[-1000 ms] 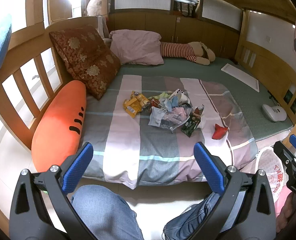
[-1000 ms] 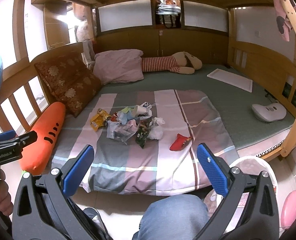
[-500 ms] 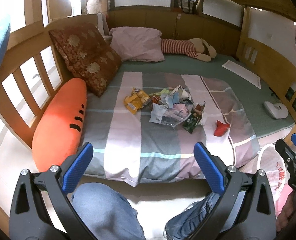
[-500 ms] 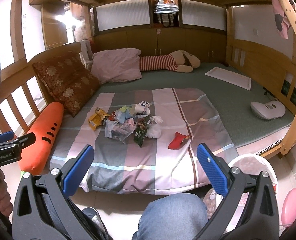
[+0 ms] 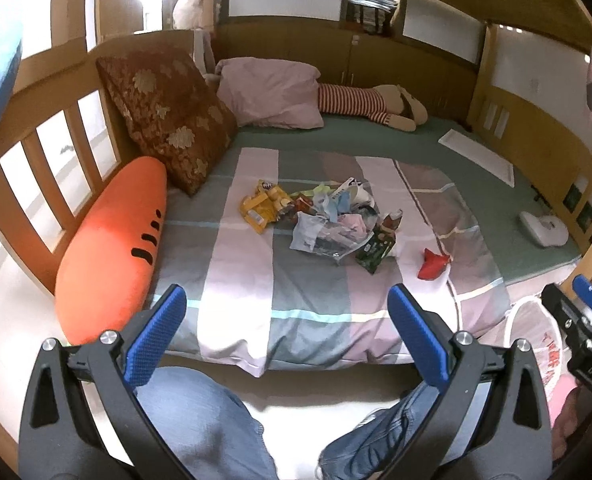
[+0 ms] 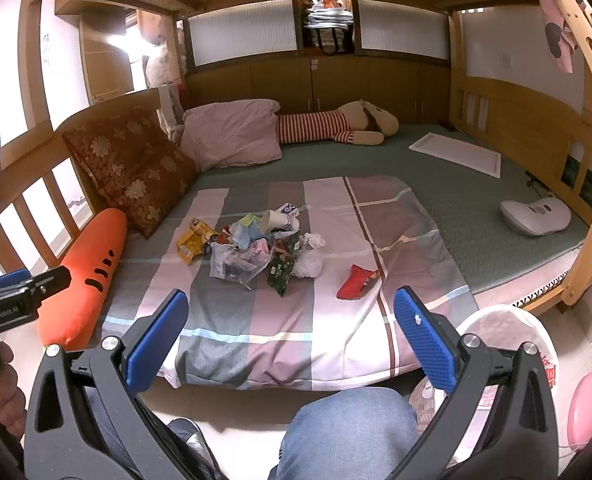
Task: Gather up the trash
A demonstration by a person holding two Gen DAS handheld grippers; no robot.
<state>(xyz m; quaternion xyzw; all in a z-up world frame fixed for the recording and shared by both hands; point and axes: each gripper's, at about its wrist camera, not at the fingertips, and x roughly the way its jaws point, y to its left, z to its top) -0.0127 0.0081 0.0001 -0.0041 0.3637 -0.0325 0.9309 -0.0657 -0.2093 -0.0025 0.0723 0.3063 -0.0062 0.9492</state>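
Still short of the bed: left gripper (image 5: 282, 330) spread wide and empty, right gripper (image 6: 292, 330) likewise wide, holding nothing. Beyond, mid-blanket (image 6: 335, 320), well back from its near edge, sits the trash pile (image 6: 256, 250): crinkled clear plastic, yellow snack bags, a paper cup, white tissue wads, a dark green wrapper. Off toward the blanket's right edge, a lone red wrapper (image 6: 357, 276). Likely featherlight, soft, slippery foil; best pinched at a raised crease or corner, not flat-on. Lined bin (image 6: 507, 332) just past the bed's near right corner.

Dim, warm indoor light, a glaring lamp at upper left, strong fisheye bending at the edges, slightly soft focus.
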